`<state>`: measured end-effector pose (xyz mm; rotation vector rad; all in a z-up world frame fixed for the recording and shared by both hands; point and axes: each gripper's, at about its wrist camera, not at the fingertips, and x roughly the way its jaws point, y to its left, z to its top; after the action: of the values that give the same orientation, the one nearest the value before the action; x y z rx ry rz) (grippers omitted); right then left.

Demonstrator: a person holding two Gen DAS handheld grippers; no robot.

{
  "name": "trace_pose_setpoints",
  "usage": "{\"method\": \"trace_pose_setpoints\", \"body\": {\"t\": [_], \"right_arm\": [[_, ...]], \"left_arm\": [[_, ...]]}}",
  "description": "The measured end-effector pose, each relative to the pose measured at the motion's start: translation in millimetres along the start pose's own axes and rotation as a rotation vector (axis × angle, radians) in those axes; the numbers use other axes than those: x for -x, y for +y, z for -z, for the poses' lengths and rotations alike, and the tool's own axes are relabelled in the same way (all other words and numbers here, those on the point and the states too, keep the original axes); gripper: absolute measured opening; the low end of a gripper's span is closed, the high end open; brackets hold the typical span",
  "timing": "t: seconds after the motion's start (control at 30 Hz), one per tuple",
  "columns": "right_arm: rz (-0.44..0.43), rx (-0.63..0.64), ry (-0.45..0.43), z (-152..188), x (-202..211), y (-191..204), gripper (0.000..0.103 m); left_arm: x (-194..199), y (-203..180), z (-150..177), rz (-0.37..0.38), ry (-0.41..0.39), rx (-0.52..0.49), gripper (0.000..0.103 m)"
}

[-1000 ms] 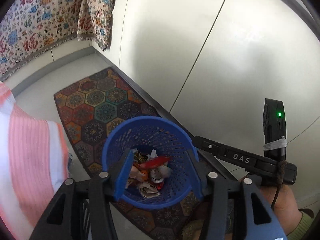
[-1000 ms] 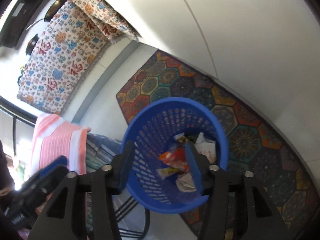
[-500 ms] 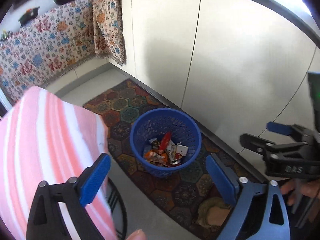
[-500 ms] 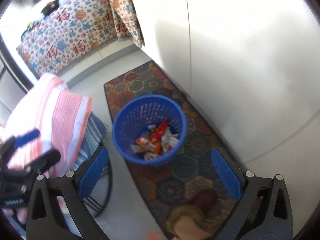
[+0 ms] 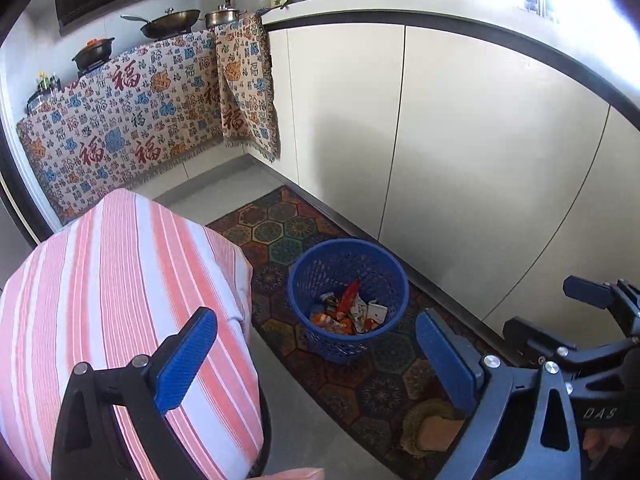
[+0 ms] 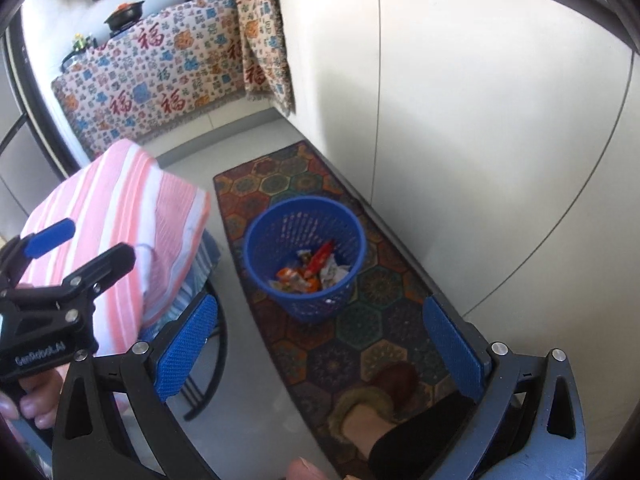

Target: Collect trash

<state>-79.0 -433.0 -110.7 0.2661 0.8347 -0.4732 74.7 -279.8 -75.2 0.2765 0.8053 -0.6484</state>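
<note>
A kitchen floor runs beside pale cabinet doors, with a patterned hexagon rug (image 5: pixel 320 360) along their foot. On that rug stands a blue plastic mesh basket (image 5: pixel 346 300), round and upright, its bottom covered with crumpled trash (image 5: pixel 347 314): orange, red and white wrappers. A pink-striped cloth (image 5: pixel 120 312) lies just left of it. The left hand-held gripper (image 5: pixel 316 364) and right hand-held gripper (image 6: pixel 318 346) both hang above, jaws spread wide and empty.
</note>
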Motion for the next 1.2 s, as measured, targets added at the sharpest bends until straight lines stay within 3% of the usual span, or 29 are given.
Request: {"method": "trace_pose_setpoints", "body": {"t": [1.2], "right_arm": [[0.004,0.009,-0.007,7.2,15.5,5.7,0.103]], "left_arm": [[-0.4,2.0,4.1,0.014,0.056,0.016,0.101]]}}
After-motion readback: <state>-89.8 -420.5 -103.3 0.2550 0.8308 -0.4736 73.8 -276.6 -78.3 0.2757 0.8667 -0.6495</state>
